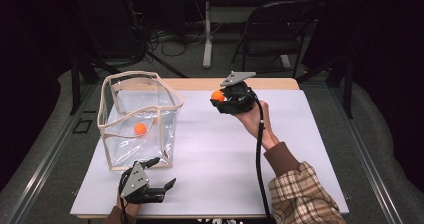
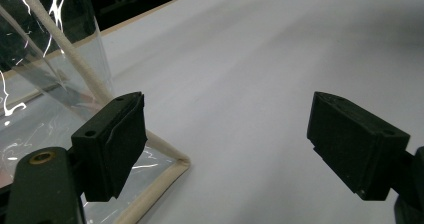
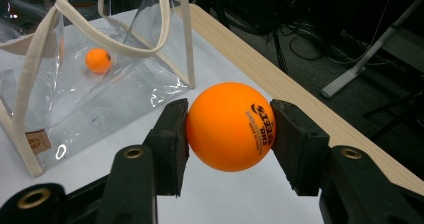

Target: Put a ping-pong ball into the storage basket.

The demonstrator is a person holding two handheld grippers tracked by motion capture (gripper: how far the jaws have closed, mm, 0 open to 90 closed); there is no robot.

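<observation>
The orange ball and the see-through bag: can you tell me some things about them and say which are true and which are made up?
1. The right hand-held gripper is shut on a round orange plastic ball. True.
2. The clear plastic bag with cream trim holds no ball. False: a second small orange ball lies inside it.
3. The left hand-held gripper is open, with nothing between its jaws. True.
4. The bag lies flat on the white table top. False: it stands upright, mouth open.

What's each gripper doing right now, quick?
Left gripper: open, holding nothing, beside the clear plastic bag.
Right gripper: closed on an orange ping-pong ball.
</observation>
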